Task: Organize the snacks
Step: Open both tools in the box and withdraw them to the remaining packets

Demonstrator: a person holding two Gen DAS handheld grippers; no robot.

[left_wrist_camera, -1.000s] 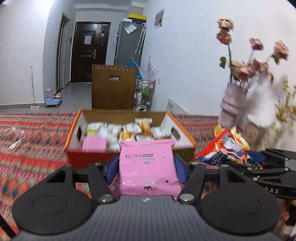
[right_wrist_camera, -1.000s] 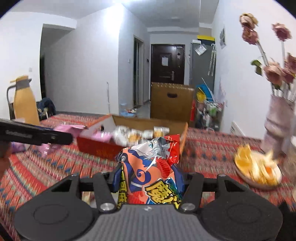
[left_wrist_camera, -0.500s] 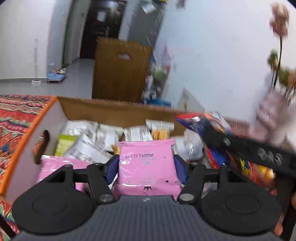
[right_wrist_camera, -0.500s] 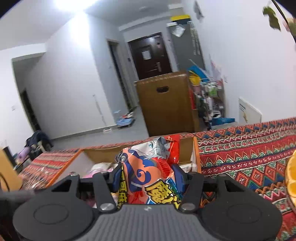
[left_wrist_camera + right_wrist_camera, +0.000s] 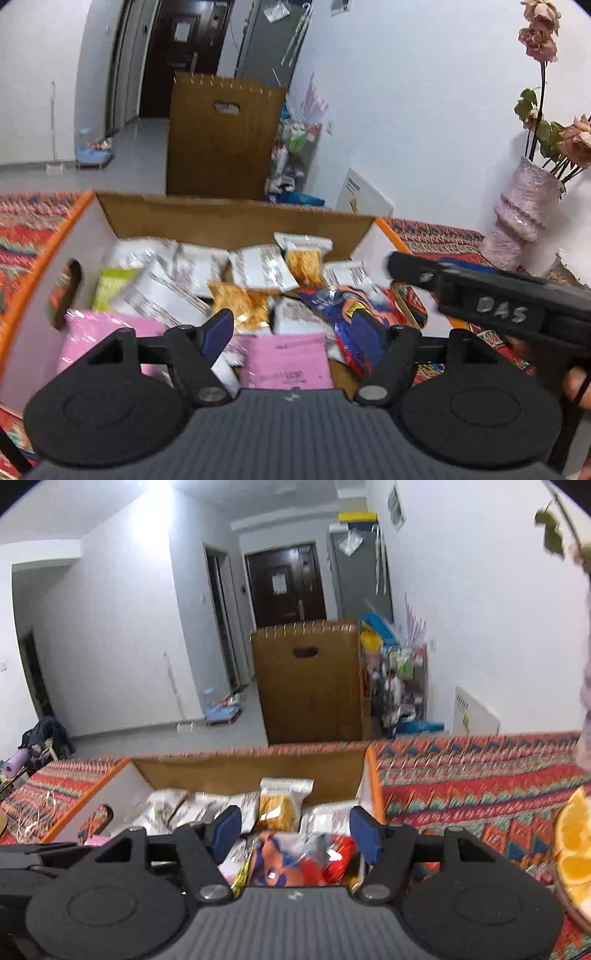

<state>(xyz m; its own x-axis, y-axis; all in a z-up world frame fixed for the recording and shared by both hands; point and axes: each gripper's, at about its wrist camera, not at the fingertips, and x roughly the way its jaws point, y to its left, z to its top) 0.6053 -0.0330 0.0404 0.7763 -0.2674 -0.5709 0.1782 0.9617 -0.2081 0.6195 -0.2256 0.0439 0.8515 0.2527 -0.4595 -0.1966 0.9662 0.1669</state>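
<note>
Over the box [image 5: 229, 221], both jaws have just been opening; pink packet [image 5: 291, 360] and colourful bag [image 5: 295, 860] lie unpressed.

Both tools are tipped downward, side by side. The left tool [image 5: 295, 332] has its jaws spread apart — they've just been opening, and the blue pads [image 5: 218, 330] aren't pressing on anything. Same deal with the right tool [image 5: 293, 829]: jaws just widened, pads [image 5: 364, 832] clear on both sides. A bit of fingertip [image 5: 576, 384] shows under the right tool's body.
</note>
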